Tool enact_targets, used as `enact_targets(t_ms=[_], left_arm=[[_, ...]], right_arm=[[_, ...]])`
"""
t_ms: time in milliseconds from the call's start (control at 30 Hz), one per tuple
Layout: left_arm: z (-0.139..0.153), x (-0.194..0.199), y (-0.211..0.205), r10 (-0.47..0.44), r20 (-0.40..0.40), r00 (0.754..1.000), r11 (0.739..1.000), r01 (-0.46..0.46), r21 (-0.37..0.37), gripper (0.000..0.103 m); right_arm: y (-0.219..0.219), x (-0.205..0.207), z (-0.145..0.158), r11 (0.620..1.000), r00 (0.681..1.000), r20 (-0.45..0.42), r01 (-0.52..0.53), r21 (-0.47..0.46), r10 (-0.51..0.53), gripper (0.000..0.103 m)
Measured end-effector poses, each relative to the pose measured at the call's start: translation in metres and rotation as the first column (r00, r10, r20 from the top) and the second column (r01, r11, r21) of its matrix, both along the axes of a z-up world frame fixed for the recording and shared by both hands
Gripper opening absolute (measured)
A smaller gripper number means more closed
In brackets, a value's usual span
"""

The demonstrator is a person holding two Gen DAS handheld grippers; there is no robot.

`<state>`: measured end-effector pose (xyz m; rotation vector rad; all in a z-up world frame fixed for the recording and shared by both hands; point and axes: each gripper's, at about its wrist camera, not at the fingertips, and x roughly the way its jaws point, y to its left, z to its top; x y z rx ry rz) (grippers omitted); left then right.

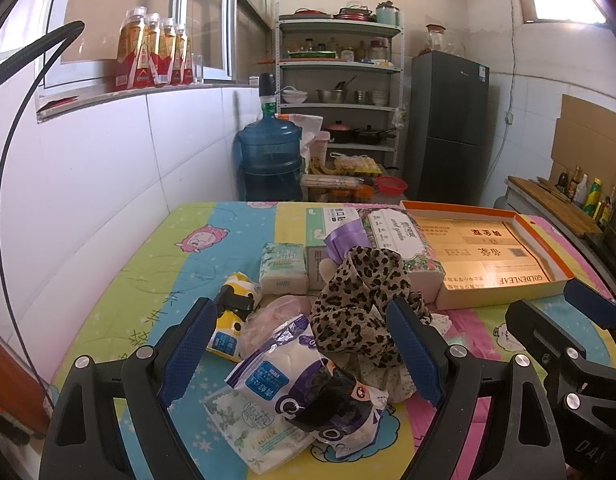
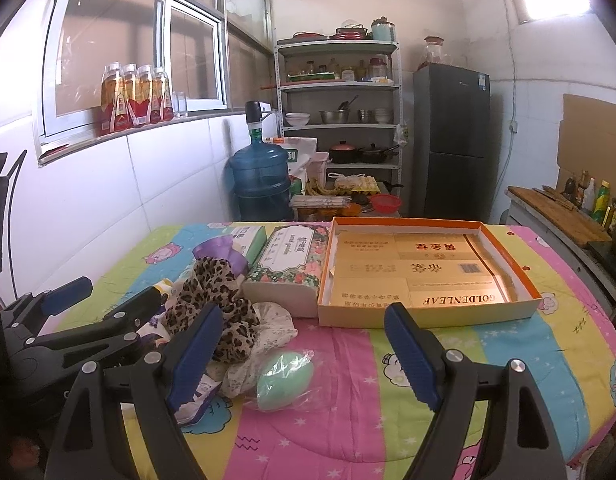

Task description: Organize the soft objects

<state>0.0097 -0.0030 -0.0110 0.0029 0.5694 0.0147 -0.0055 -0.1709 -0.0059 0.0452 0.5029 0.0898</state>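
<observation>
A heap of soft things lies on the colourful quilt (image 1: 156, 264): a leopard-print scarf (image 1: 359, 300), a purple-and-white tissue pack (image 1: 308, 384), a green floral tissue pack (image 1: 284, 266), a yellow pack (image 1: 232, 320) and a pink bagged item (image 1: 276, 316). My left gripper (image 1: 304, 352) is open and hovers over the heap, holding nothing. My right gripper (image 2: 304, 356) is open and empty, above a mint-green bagged sponge (image 2: 286, 380) beside the scarf (image 2: 216, 304). An open orange-rimmed box (image 2: 423, 268) stands behind.
A floral tissue box (image 2: 288, 268) and a white-green tissue box (image 2: 252, 240) stand left of the orange box. A white tiled wall (image 1: 108, 184) runs along the left. A water jug (image 1: 270, 160), shelves (image 1: 339, 92) and a fridge (image 1: 447, 128) stand beyond the table.
</observation>
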Motion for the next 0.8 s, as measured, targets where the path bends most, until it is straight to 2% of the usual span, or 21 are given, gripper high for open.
enact_targets(t_ms=[800], left_arm=[[-0.0060, 0.0049, 0.0023, 0.006, -0.009, 1.000, 1.000, -0.006, -0.005, 0.088]], right_arm=[[0.0036, 0.0053, -0.0008, 1.000, 1.000, -0.017, -0.021, -0.001, 0.021, 0.083]])
